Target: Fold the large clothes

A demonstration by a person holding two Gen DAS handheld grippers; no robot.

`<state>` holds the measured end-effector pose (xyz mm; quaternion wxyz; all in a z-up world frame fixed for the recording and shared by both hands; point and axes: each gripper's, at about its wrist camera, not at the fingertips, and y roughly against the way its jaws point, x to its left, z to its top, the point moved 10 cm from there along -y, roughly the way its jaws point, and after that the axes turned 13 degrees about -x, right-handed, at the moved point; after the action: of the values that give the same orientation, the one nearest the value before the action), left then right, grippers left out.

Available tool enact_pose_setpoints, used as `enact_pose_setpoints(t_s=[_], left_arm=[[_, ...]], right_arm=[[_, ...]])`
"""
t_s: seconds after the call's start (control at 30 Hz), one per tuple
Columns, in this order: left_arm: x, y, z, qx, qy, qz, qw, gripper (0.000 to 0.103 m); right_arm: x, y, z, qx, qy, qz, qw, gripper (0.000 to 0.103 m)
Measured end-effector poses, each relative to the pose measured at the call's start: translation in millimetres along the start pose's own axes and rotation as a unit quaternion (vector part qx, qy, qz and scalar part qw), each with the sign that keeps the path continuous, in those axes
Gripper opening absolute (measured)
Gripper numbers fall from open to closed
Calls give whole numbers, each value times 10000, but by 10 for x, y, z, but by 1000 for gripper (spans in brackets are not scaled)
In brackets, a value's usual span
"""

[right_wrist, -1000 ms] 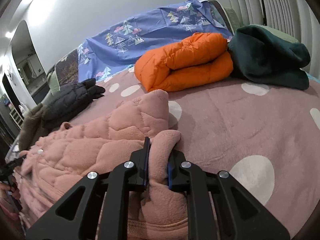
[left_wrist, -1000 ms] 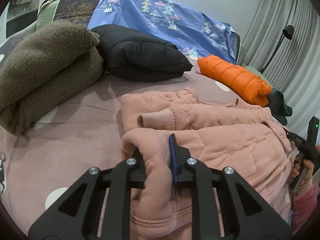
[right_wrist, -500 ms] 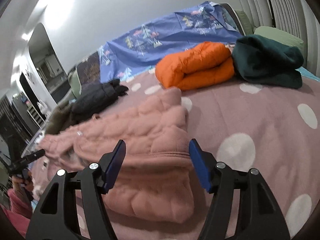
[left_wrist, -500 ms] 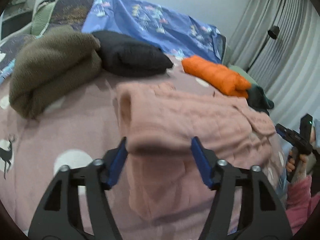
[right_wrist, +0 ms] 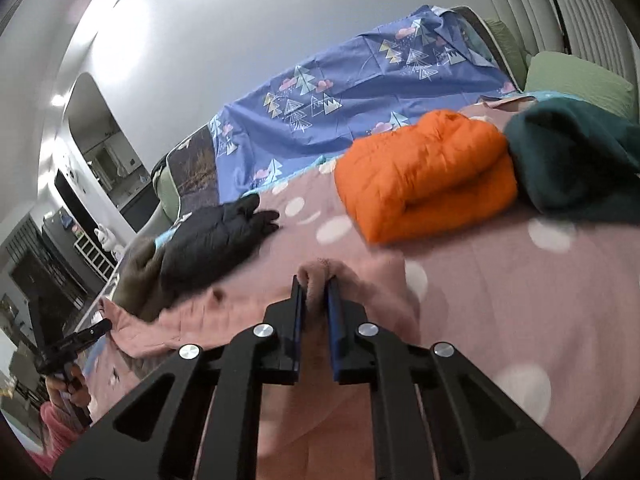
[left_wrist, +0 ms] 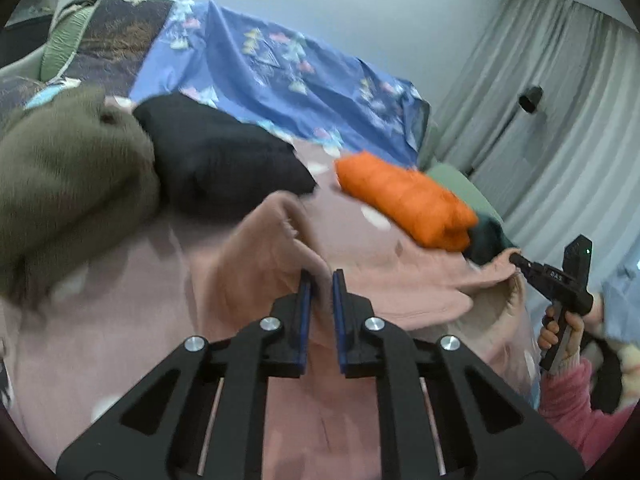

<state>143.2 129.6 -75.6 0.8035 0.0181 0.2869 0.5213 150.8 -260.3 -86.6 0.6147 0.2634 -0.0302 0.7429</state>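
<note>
Both tongs, left [left_wrist: 320, 288] and right [right_wrist: 316, 294], pinch the soft, bulky pink jacket [left_wrist: 392, 292] at its near edge, best held there.

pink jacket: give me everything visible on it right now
The pink jacket looks soft and padded, with fleece-like edges, and blurred by motion. It is lifted off the pink dotted bedspread and stretched between both grippers. The left gripper is shut on a raised fold; the right gripper is shut on another edge. Cloth hangs below both. Its far edge shows just in front of the orange jacket; contact cannot be told.
</note>
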Motion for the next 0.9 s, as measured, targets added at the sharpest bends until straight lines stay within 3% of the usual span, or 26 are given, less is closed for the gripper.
enact_pose_setpoints(t_s=[0.07, 0.13, 0.17, 0.23, 0.3, 0.37, 0.43, 0.5, 0.63, 0.67, 0.7, 0.73, 0.77, 0.83, 0.9], left_arm=[[165, -217, 96, 44, 176, 231, 9996, 14], [406, -436, 125, 163, 436, 578, 9972, 30], [545, -500, 130, 197, 628, 814, 9945, 50], [683, -488, 165, 134, 813, 1016, 9914, 54], [720, -398, 208, 0, 753, 883, 9932, 66], [744, -361, 193, -14, 484, 928, 9945, 70], [751, -425, 114, 196, 337, 872, 9954, 73], [680, -556, -19, 528, 215, 621, 9964, 77], [550, -813, -217, 896, -113, 488, 9947, 75], [512, -868, -242, 924, -285, 523, 9939, 66], [476, -910, -244, 923, -487, 546, 9930, 38], [441, -936, -238, 929, -652, 531, 9921, 21], [406, -937, -202, 885, -675, 515, 9925, 11], [328, -777, -13, 415, -687, 495, 9955, 11], [321, -590, 122, 100, -702, 509, 9962, 11]], right_arm=[[-224, -388, -1, 418, -521, -142, 9977, 13], [-494, -613, -49, 651, -972, -533, 9917, 24], [-651, -644, -47, 600, -1104, -867, 9883, 34], [-685, -572, 0, 373, -1103, -825, 9898, 39], [-633, -451, 43, 184, -771, -700, 9944, 52], [-578, -373, 31, 129, -212, -748, 9969, 58], [-504, -359, -25, 191, 242, -663, 9973, 65], [-391, -378, -118, 318, 584, -410, 9969, 77], [-261, -509, -342, 672, 979, -29, 9929, 88], [-265, -564, -385, 745, 1082, -103, 9913, 87], [-258, -604, -394, 752, 1173, -198, 9901, 59], [-276, -638, -391, 777, 1261, -403, 9882, 26], [-315, -608, -323, 665, 1120, -583, 9898, 9], [-284, -459, -130, 230, 731, -416, 9962, 8], [-329, -382, -37, 129, 587, -496, 9970, 8]])
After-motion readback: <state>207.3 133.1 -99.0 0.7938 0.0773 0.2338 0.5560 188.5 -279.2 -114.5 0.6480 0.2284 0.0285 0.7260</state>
